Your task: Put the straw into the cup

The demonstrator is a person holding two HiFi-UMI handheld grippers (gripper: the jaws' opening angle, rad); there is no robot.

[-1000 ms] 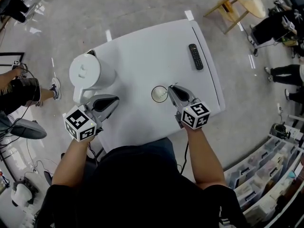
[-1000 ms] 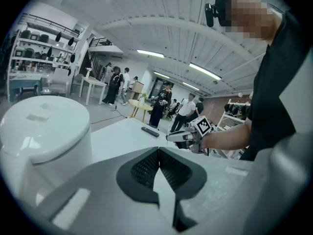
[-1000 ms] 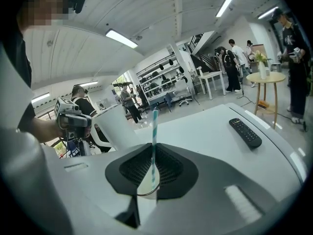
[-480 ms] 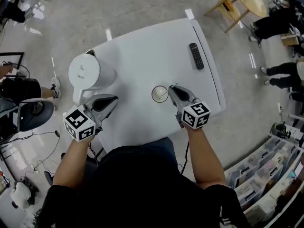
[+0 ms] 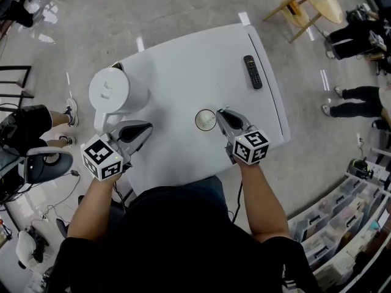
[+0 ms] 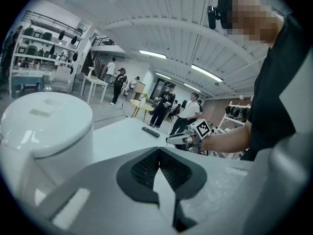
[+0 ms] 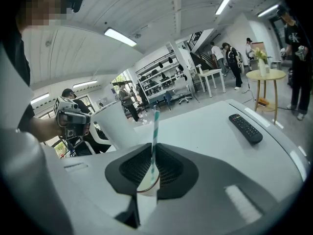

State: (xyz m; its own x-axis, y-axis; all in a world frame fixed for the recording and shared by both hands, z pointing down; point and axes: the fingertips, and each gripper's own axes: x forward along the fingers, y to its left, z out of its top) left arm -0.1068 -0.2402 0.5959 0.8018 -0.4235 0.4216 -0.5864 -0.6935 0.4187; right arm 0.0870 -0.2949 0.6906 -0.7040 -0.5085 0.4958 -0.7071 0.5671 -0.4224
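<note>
The job looked nearly finished but not closed out. The right gripper [image 5: 221, 116] stood just beside the cup [image 5: 205, 121], on the side nearer the person, its jaws shut on the straw [image 7: 154, 126]. In the right gripper view the green-and-white striped straw stood close to upright between the two dark pads, its top rising above them and its lower end reaching down to the cup's mouth directly below the jaws. That end appeared to sit at or just inside the rim, though how deep it went could not be told, since the pads hid most of the cup. From the head view the straw itself was too thin to make out against the pale cup.

What seemed done: the straw was lined up over the cup and its tip was most likely in. What seemed left: lowering it the rest of the way if needed, parting the jaws to let it go, and drawing the gripper clear without tipping the cup.

The left gripper [image 5: 146, 127] hung well to the left of the cup, off the table's near edge, with its jaws together and nothing between them; it took no part in the work. A white kettle [image 5: 110, 92] stood farther left of the cup, on the white table [image 5: 183, 66], and a black remote [image 5: 252, 72] lay beyond the cup to the right, well apart from it.
</note>
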